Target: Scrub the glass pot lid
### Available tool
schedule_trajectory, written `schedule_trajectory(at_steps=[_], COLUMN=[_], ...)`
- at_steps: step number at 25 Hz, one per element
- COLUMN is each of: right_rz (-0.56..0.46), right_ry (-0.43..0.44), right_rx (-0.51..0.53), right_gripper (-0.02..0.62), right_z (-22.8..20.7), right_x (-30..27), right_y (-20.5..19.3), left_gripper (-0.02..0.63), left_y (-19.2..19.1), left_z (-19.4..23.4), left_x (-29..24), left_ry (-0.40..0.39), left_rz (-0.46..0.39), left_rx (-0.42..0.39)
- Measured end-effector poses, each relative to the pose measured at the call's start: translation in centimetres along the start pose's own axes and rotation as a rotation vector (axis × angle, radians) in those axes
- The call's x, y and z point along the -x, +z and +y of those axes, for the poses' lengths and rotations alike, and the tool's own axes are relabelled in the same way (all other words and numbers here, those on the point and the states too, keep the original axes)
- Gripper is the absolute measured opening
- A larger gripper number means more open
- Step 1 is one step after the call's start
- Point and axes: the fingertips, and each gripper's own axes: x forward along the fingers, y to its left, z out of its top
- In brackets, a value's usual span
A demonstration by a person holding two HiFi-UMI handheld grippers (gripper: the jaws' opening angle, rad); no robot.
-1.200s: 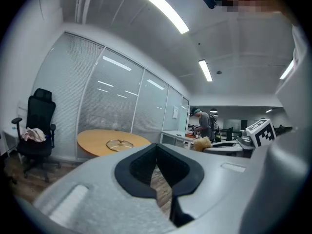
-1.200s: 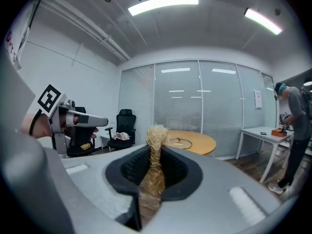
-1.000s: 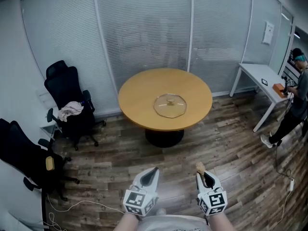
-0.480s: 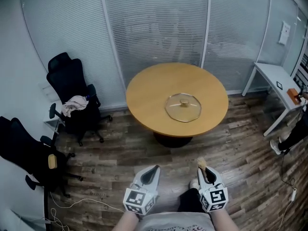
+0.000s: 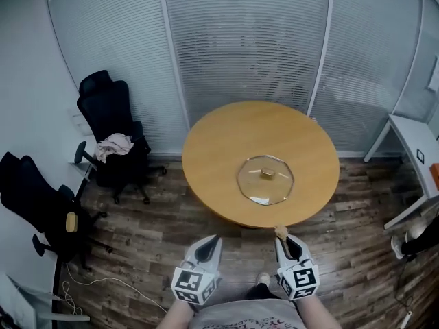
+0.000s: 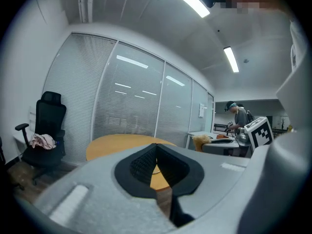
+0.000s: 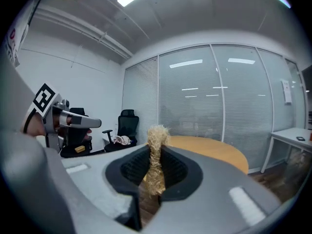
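Note:
A glass pot lid point(image 5: 265, 179) with a small knob lies flat on the round wooden table point(image 5: 212, 149), toward its near right side. Both grippers hang low in front of me, well short of the table. My left gripper point(image 5: 210, 241) is shut with nothing in its jaws point(image 6: 156, 152). My right gripper point(image 5: 283, 236) is shut on a tan fibrous scrubber point(image 7: 156, 152), whose tuft point(image 5: 280, 231) sticks up past the fingertips. The table edge shows beyond both sets of jaws.
Two black office chairs point(image 5: 110, 125) point(image 5: 41, 208) stand at the left, one with a cloth point(image 5: 114, 144) on its seat. Glass partitions with blinds point(image 5: 247, 40) close the back. A white desk point(image 5: 415, 142) stands at the right. A cable point(image 5: 103, 279) trails on the wood floor.
The view has moved closer to the table and shifted right; the lid now lies nearer the grippers. The person at the right desk has left the head view. Both grippers keep their hold.

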Motion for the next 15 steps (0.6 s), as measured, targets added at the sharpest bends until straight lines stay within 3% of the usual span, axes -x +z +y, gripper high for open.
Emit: schedule_trajectory(at_steps=[7,15], right_rz=[0.015,0.063], right_ry=[0.067,0.138], right_rx=[0.040,0.030], right_gripper=[0.060,0.060], right_z=[-11.4,-19.0], right_x=[-6.9,-12.1], right_y=[1.6,0.0], left_gripper=[0.007,0.008], left_y=[2.4,1.4], left_z=[-0.5,-1.5], left_x=[-11.3,-19.3], left_ry=[0.123,0.176], left_rz=[-0.053,0.002], left_rx=[0.030,0.039])
